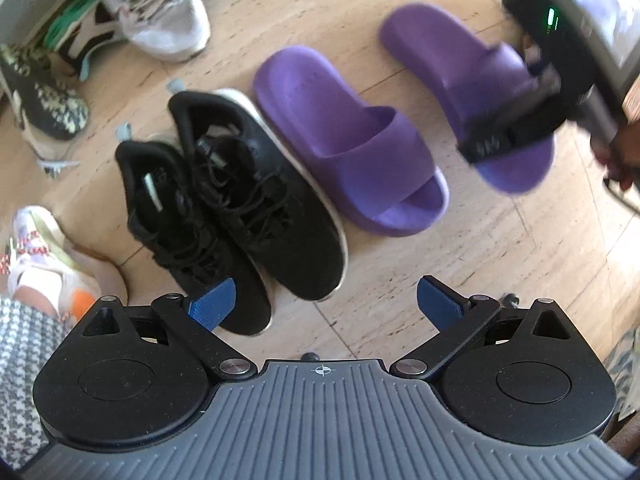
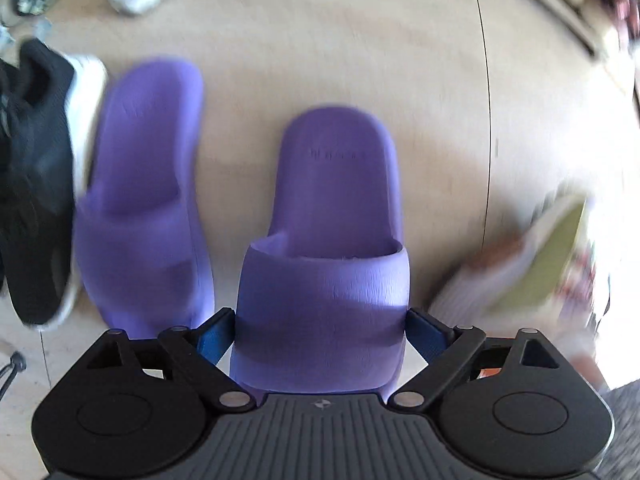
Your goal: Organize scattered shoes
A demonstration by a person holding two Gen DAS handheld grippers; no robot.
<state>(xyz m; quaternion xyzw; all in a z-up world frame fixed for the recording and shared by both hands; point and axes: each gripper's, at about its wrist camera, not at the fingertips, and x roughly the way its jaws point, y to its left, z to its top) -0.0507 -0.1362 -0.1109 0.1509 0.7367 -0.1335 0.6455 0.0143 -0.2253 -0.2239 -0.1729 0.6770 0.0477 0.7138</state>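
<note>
Pale wooden floor (image 1: 460, 280): black mesh sneakers (image 1: 240, 200) paired, one purple foam slide (image 1: 348, 144) beside them; right gripper (image 2: 320, 336), jaws wide around the second purple slide (image 2: 332, 240); left gripper (image 1: 324, 304) gaping, empty; other sneakers remain scattered

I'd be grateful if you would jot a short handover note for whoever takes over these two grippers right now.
Left gripper: open, empty, above the toes of the black sneakers.
Right gripper: fingers straddle the strap of the second purple slide; whether they press on it I cannot tell.
Done: black pair lined up side by side, first purple slide beside them.
Left: close the gap between the slides, then sort the sneakers still scattered around the edges, like the silver sneaker.
</note>
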